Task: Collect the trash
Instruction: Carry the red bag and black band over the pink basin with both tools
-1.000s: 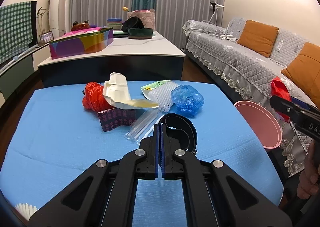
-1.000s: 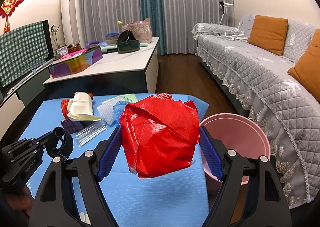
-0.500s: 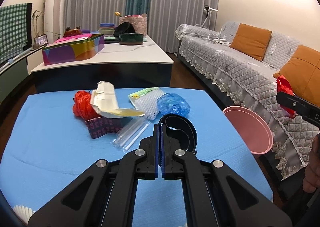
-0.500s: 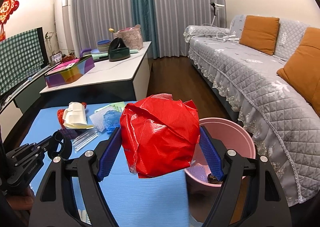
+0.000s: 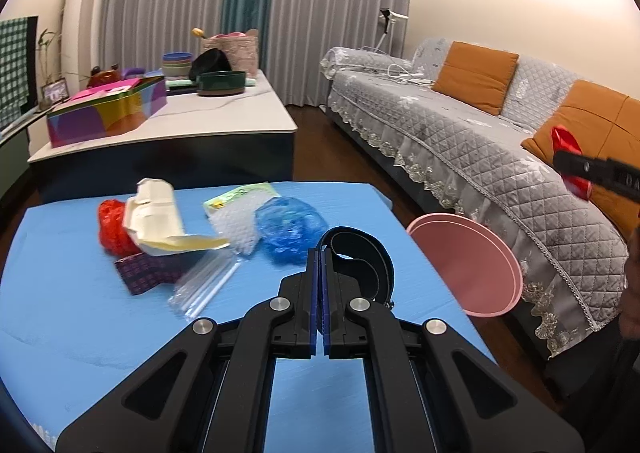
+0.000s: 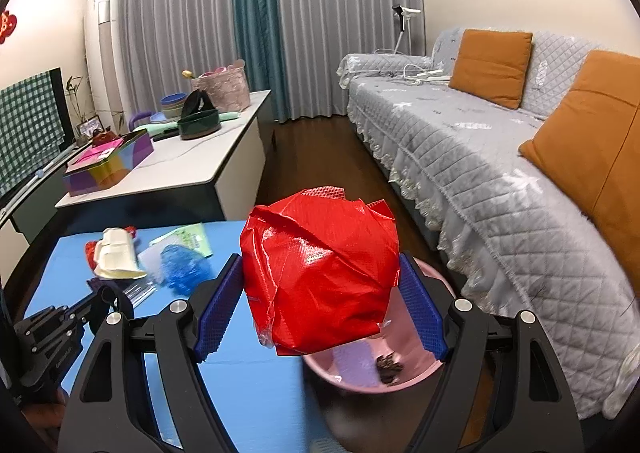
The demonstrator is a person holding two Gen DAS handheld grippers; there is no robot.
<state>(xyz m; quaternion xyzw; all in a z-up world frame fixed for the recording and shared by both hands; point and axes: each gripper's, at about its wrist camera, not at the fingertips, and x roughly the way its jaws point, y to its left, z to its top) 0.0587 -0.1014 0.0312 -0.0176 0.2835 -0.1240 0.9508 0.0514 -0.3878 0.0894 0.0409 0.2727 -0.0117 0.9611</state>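
My right gripper is shut on a crumpled red wrapper and holds it above the near rim of the pink bin, which has some scraps inside. The bin also shows in the left wrist view beside the blue table. My left gripper is shut, with a black strap loop at its tip, and hovers over the table. On the table lie a blue plastic bag, bubble wrap, a white paper box, a red bag, a purple wrapper and clear sleeves.
A grey quilted sofa with orange cushions runs along the right. A white-topped cabinet with a colourful box and bowls stands behind the table. Dark wood floor lies between them.
My right gripper has carried the red wrapper right, from over the table to above the pink bin. My left gripper has shifted slightly, staying shut.
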